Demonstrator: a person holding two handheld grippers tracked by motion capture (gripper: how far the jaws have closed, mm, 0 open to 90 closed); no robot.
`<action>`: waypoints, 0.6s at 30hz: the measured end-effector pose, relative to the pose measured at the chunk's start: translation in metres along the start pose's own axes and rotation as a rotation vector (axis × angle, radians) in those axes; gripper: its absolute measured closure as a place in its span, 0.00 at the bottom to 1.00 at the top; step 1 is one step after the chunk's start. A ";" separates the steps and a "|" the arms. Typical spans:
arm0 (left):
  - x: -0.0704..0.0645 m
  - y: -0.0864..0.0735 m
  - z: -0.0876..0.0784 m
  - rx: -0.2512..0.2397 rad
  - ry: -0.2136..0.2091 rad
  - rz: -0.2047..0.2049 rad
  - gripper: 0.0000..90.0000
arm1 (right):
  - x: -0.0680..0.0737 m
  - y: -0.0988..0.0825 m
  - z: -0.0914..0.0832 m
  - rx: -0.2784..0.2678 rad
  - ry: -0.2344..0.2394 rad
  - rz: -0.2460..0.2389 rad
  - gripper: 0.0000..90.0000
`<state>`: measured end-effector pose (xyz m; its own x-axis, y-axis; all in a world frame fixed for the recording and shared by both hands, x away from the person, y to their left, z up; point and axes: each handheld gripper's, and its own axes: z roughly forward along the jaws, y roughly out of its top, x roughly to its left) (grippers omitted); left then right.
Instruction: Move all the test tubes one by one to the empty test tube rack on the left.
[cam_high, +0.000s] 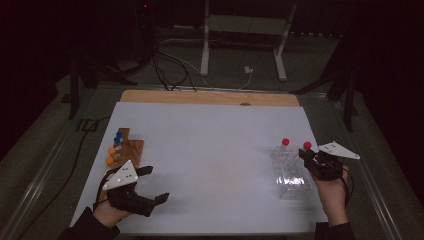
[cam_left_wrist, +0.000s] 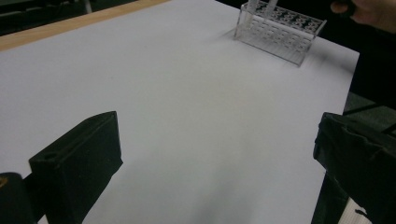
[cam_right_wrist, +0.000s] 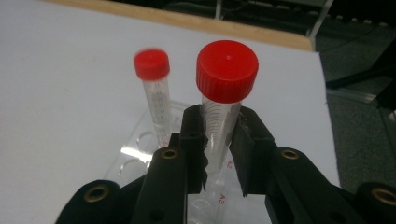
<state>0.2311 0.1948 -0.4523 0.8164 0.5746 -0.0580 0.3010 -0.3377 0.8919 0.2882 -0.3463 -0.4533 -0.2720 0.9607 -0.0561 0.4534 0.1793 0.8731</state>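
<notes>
A clear tube with a red cap (cam_right_wrist: 227, 70) stands upright between the jaws of my right gripper (cam_right_wrist: 219, 135), which is shut on it just below the cap. Its lower end is hidden behind the jaws. In the high view that held tube (cam_high: 307, 145) is at the far right corner of a clear plastic rack (cam_high: 290, 172), with my right gripper (cam_high: 306, 152) at the rack's right side. A second red-capped tube (cam_right_wrist: 154, 88) stands in the rack (cam_right_wrist: 140, 149) to the left. My left gripper (cam_high: 157, 184) rests open over the white sheet at the front left, holding nothing.
A wooden rack (cam_high: 122, 150) holding blue-capped and orange-capped tubes sits at the sheet's left edge, just beyond my left hand. The white sheet (cam_high: 210, 145) covers a wooden table. In the left gripper view the clear rack (cam_left_wrist: 280, 30) is far across the sheet.
</notes>
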 end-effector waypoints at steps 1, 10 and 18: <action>0.000 0.000 0.000 0.001 -0.004 -0.001 0.02 | 0.001 0.001 -0.003 -0.011 -0.001 -0.001 0.84; 0.001 0.001 -0.002 -0.005 0.005 -0.005 0.02 | 0.012 0.015 -0.028 -0.094 0.006 -0.027 0.84; -0.001 0.003 0.000 -0.005 -0.017 -0.003 0.02 | 0.040 0.024 -0.033 -0.098 0.095 -0.070 0.84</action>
<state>0.2309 0.1935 -0.4493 0.8236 0.5631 -0.0680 0.3011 -0.3323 0.8938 0.2596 -0.3103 -0.4188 -0.3813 0.9213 -0.0767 0.3465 0.2194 0.9120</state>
